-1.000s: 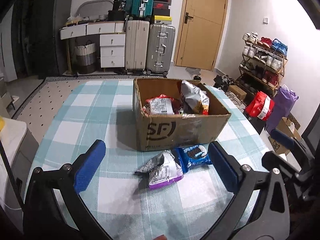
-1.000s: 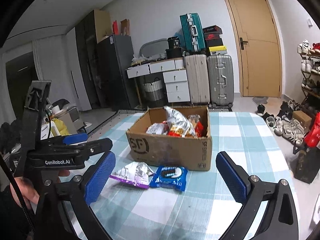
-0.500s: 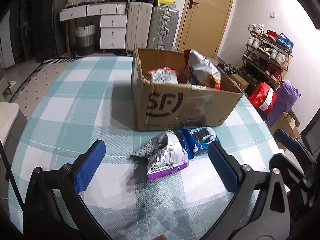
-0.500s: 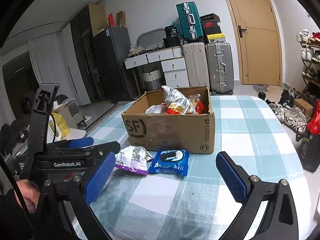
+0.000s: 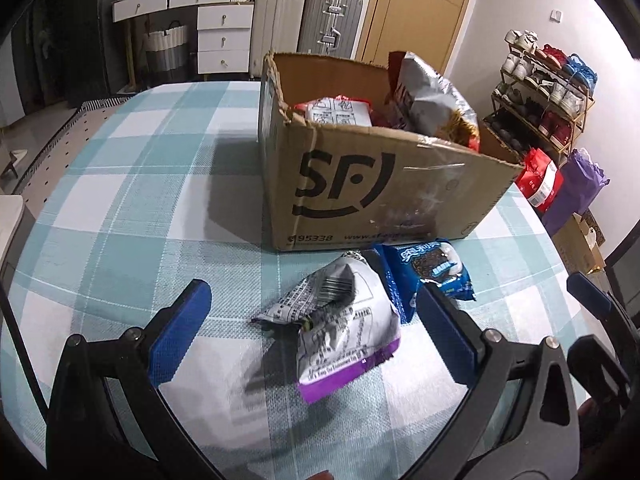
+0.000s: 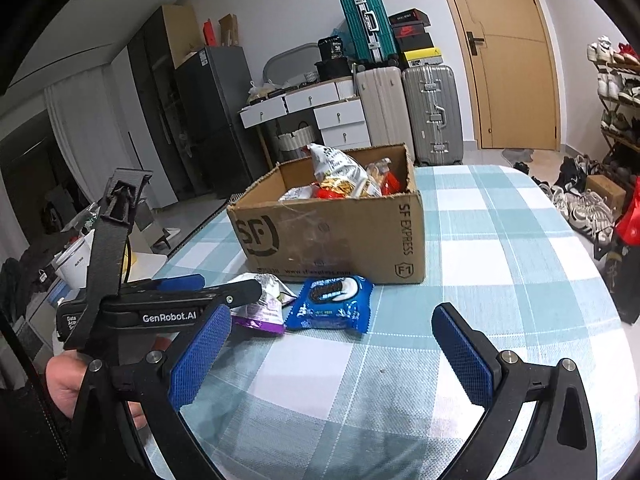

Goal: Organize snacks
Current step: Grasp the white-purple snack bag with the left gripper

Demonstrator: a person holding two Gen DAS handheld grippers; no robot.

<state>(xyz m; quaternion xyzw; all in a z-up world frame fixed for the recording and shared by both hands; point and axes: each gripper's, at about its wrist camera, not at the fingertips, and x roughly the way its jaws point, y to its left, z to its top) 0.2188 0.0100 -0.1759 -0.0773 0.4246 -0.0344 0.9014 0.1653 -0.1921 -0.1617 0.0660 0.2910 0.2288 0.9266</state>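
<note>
- Left wrist view, table: a surface under a teal-and-white checked cloth carries everything belonging to the task; the far half of the cloth is bare.
- Cardboard box: an open carton marked "SF" stands on the table. It already holds several snacks, among them a tall silver bag leaning against the far wall and a white-and-red packet lying flatter beside it. This part of the sorting appears done.
- Silver-and-purple snack bag: it lies crumpled on the cloth just in front of the box, outside it, and counts as work left.
- Blue cookie pack: it lies flat, touching the right edge of the silver-and-purple bag and close to the foot of the box; also work left.
- Left gripper: its blue pads are spread wide on either side of the silver-and-purple bag and hold nothing. Whether the pads touch the bag cannot be told. Judged from this pose, that bag is the next item to be taken.
- Right gripper: seen in the right wrist view, it is also spread wide and empty, hanging above bare cloth, nearer the camera than the cookie pack.
- Estimate of progress: most snacks sit in the box; two remain on the table.
</note>
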